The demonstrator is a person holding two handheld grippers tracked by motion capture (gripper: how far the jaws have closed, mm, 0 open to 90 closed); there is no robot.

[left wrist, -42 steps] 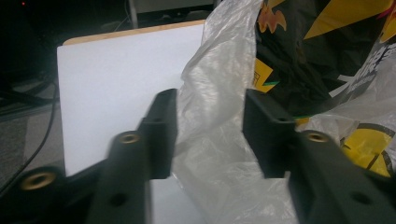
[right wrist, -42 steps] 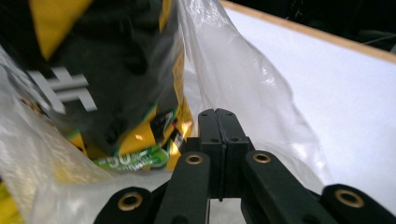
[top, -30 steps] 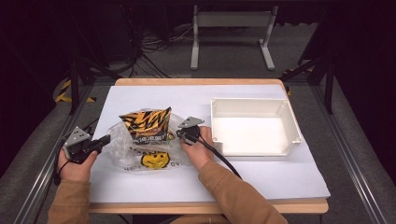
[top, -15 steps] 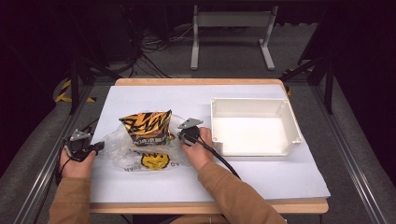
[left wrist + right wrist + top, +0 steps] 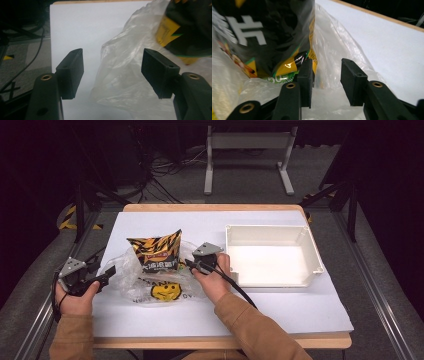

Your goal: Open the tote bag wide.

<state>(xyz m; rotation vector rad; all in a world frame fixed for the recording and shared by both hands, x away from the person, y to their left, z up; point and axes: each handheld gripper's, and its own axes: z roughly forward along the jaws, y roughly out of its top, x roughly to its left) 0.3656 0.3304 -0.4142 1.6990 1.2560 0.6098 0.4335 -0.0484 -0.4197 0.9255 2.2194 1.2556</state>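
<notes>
A black and orange snack bag (image 5: 156, 254) stands inside a crumpled clear plastic bag (image 5: 150, 287) printed with a yellow smiley face. My left gripper (image 5: 106, 274) is at the plastic bag's left edge. Its jaws have just been opening and stand wide (image 5: 112, 65), with loose film (image 5: 120, 75) between them that neither pad presses. My right gripper (image 5: 195, 264) is at the bag's right side, beside the snack bag (image 5: 269, 32). Its jaws have also just been opening and stand apart (image 5: 327, 75), with thin film in the gap.
A white empty tray (image 5: 272, 232) sits on the right of the white table sheet (image 5: 280, 305), close to my right hand. The table's left edge lies just beyond my left hand. Dark floor, cables and a metal stand lie behind the table.
Both grippers have loosened at the plastic bag's edges, and the snack bag now stands a little taller. The hands have shifted only slightly.
</notes>
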